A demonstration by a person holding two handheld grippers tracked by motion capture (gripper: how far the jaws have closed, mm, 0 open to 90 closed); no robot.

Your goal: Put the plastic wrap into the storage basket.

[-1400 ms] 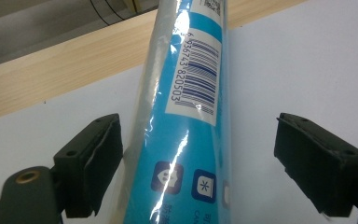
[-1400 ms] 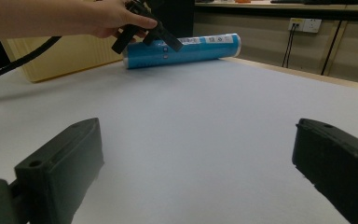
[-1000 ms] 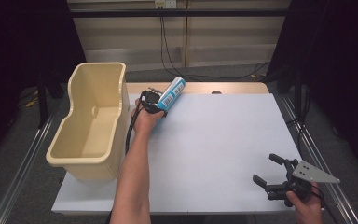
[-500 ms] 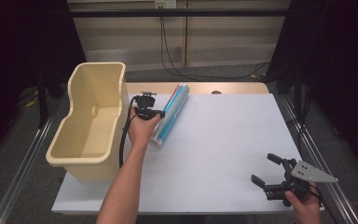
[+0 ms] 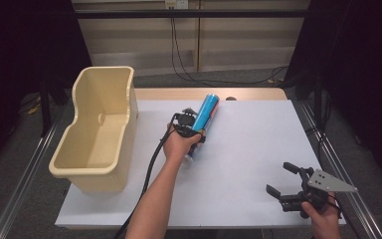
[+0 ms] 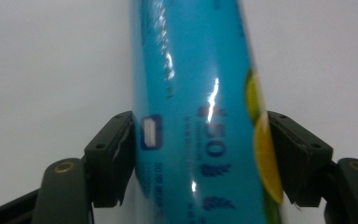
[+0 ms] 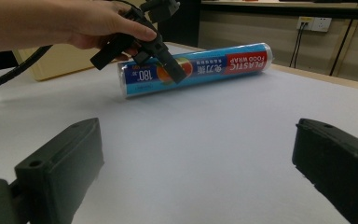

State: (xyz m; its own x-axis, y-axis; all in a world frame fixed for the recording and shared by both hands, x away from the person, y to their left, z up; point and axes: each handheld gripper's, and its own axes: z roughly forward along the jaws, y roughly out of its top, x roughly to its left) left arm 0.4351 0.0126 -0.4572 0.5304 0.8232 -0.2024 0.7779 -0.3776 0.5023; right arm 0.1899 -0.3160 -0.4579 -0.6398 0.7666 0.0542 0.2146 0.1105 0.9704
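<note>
I take the white table [image 5: 258, 164] as my landmark. At its left edge stands the cream bin [image 5: 97, 132], open and empty as far as I can see. The blue plastic-wrap roll [image 5: 205, 115] lies on the table's far middle, just right of the bin, pointing away from me. My left gripper [image 5: 193, 130] straddles the roll near its closer end; in the left gripper view both jaws press its sides, so I read it as clamped on the roll. To do this well, I judge I should hold firm and lift level, since the long far end could droop or the glossy film slip. My right gripper [image 5: 284, 180] hovers over the table's near right corner, jaws spread and empty, well apart from the roll.
</note>
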